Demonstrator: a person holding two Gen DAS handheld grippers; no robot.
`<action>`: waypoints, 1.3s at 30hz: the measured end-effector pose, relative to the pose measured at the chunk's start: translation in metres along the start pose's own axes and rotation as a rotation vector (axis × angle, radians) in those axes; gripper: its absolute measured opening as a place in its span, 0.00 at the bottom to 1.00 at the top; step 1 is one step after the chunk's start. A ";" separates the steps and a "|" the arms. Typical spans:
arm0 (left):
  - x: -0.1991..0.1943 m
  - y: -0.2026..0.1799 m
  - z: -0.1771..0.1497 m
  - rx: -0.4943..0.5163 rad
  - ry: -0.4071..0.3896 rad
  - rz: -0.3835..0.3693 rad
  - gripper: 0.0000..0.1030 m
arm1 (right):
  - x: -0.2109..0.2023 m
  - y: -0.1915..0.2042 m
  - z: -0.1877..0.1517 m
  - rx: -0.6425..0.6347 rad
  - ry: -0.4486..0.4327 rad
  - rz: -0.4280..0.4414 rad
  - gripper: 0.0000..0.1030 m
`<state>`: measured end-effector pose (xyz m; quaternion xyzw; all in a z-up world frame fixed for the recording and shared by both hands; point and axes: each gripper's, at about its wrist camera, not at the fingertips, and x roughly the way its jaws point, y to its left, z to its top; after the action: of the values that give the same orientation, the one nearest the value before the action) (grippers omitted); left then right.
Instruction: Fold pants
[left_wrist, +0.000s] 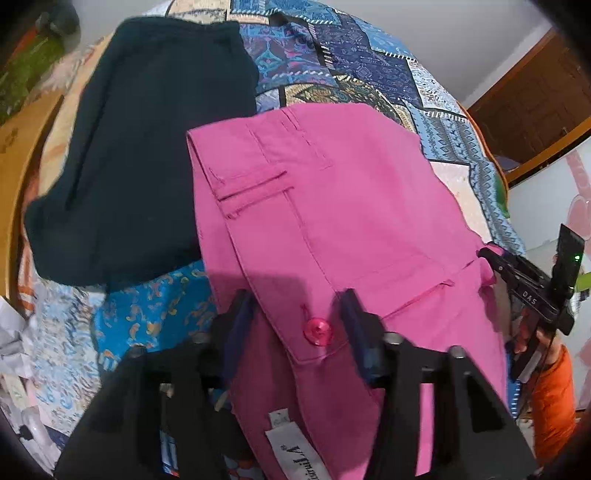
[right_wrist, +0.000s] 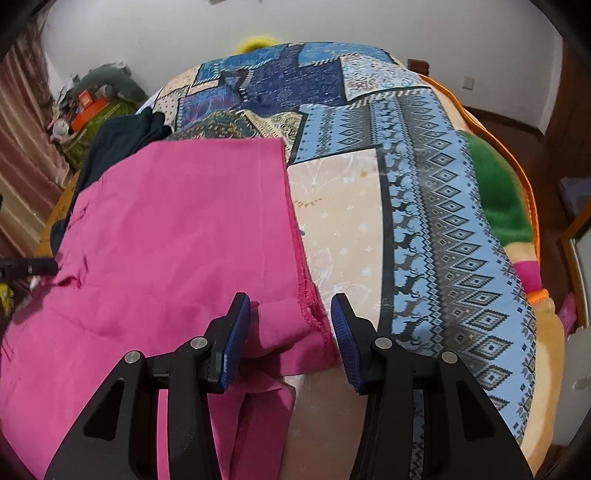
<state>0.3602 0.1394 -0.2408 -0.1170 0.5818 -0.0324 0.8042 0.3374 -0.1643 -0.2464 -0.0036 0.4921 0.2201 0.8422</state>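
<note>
Spread across the whole frame in both views: a bed (right_wrist: 424, 155) under a patchwork quilt of blue, navy and cream panels, with a green and orange blanket (right_wrist: 495, 206) along its right edge in the right wrist view. Beyond it, plain white walls, a brown wooden door at upper right of the left wrist view, cluttered belongings at upper left of the right wrist view.

Filling the centre of the left wrist view: pink pants (left_wrist: 332, 206), laid flat on the quilt and folded lengthwise, waistband end lowest in the frame with its pink button (left_wrist: 317, 331) and a white label (left_wrist: 291, 454) showing — probably placed so for the next fold. To their left, a dark garment (left_wrist: 147, 147), folded and set aside.

At the bottom centre of the left wrist view: left hand-held gripper (left_wrist: 295, 332), jaws partly apart, straddling the waistband without pressing on it.

At the bottom centre of the right wrist view: right hand-held gripper (right_wrist: 290, 332), likewise partly apart, astride the frayed hem (right_wrist: 310, 314) — cloth between the pads, not pinched.

Seemingly set to take both ends at once.
</note>
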 end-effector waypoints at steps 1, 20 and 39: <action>0.000 -0.001 0.001 0.016 -0.012 0.033 0.22 | 0.000 0.001 -0.001 -0.011 0.002 -0.005 0.31; 0.003 -0.009 -0.004 0.101 -0.088 0.224 0.05 | 0.010 0.012 -0.008 -0.111 0.053 -0.069 0.06; -0.063 0.029 0.045 0.021 -0.290 0.221 0.57 | -0.070 0.011 0.062 -0.058 -0.223 -0.028 0.51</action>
<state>0.3798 0.1860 -0.1751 -0.0472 0.4688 0.0673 0.8795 0.3559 -0.1664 -0.1539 -0.0105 0.3889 0.2215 0.8942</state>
